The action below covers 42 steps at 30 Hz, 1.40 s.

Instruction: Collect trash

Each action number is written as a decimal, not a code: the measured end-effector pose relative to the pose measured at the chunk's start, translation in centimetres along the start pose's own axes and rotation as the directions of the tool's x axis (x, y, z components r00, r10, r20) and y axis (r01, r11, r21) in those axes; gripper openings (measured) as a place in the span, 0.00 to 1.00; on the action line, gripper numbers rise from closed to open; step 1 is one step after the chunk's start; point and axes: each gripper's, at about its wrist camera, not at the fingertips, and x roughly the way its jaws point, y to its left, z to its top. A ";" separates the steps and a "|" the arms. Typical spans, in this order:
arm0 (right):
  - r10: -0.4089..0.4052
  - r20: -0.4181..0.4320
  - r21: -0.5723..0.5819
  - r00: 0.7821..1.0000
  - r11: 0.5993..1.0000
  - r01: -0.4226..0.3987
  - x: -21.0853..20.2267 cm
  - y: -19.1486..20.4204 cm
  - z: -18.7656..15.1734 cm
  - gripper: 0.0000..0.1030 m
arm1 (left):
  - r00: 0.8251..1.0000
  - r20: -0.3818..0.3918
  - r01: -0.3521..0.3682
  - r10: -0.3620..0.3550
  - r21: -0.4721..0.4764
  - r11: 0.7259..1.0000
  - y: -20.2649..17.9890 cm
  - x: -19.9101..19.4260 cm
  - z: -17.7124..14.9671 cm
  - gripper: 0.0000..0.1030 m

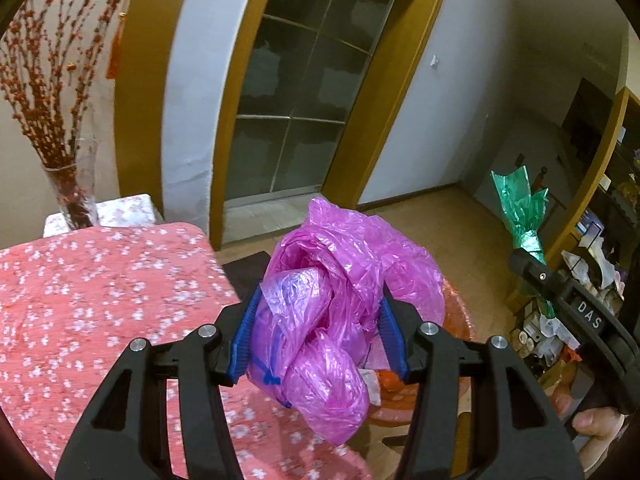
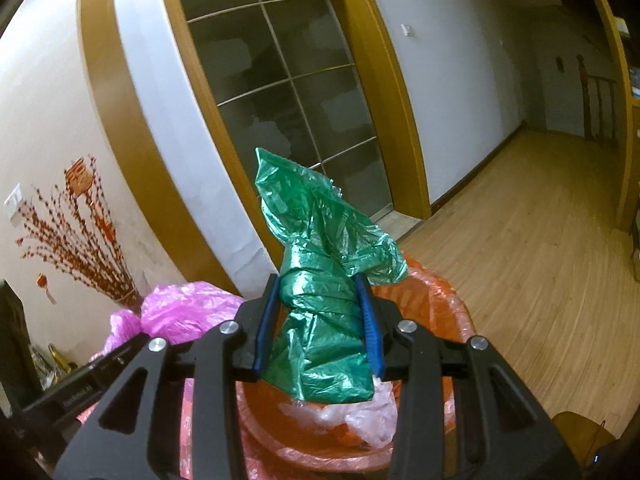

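The left gripper (image 1: 316, 332) is squeezing a crumpled pink bag (image 1: 340, 280) between its fingers, beside the floral counter (image 1: 100, 300). The right gripper (image 2: 318, 320) is clamping a green bag (image 2: 320, 320) above the orange-lined bin (image 2: 440, 308), where white wrappers (image 2: 360, 412) are lying.

Left claw (image 1: 316, 332): black frame, blue pads (image 1: 245, 332). Bag held in it (image 1: 332, 304): magenta-pink, with a violet fold.
Right claw (image 2: 318, 324): black, blue pads. Bag held in it (image 2: 320, 300): glossy green.
Bin liner (image 2: 436, 308): translucent orange-red.
Desk cloth (image 1: 88, 296): coral pink, white blossom print.
Branches (image 1: 44, 92): red-berried.
Floor (image 2: 540, 248): honey wood grain.
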 end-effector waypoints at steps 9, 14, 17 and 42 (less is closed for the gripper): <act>0.005 -0.001 0.049 1.000 0.999 -0.005 1.2 -1.8 0.6 0.40 | 0.999 -0.048 0.020 -0.019 0.018 1.000 -2.2 3.2 -0.4 0.59; -0.004 -0.014 0.068 1.000 0.998 0.005 1.7 -2.4 0.3 0.50 | 0.994 -0.102 0.027 -0.025 0.018 0.999 -2.5 4.7 -1.3 0.71; -0.017 -0.021 0.075 1.000 0.997 0.018 1.5 -2.9 -0.3 0.55 | 0.993 -0.116 0.018 -0.015 0.023 1.000 -2.3 4.7 -2.0 0.73; -0.023 0.106 -0.182 0.994 0.982 0.042 -9.7 5.4 -7.5 0.96 | 0.900 0.223 -0.401 0.374 0.089 0.912 3.8 -13.8 -8.0 0.98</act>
